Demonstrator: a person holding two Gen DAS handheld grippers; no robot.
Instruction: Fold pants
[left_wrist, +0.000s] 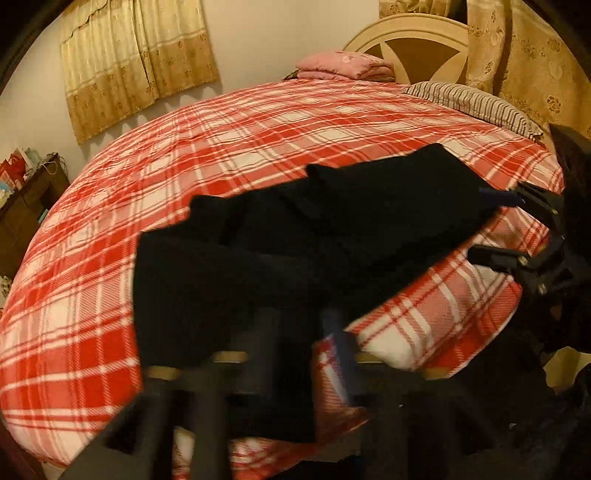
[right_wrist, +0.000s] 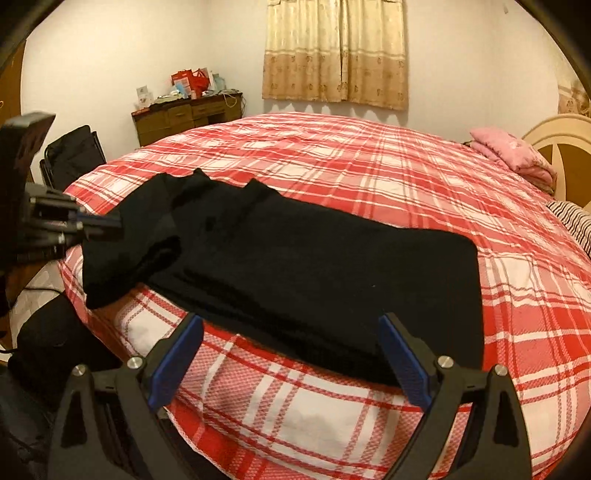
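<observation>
The left claw pinches the pants end; the right claw hovers released. Thin grip could slip, dropping cloth off the bed edge.

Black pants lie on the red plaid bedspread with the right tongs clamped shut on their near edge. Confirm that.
Wrong on the right tongs: the right wrist view shows them wide open, blue pads apart, at the near edge of the black pants. The pants do lie on the red plaid bedspread.
</observation>
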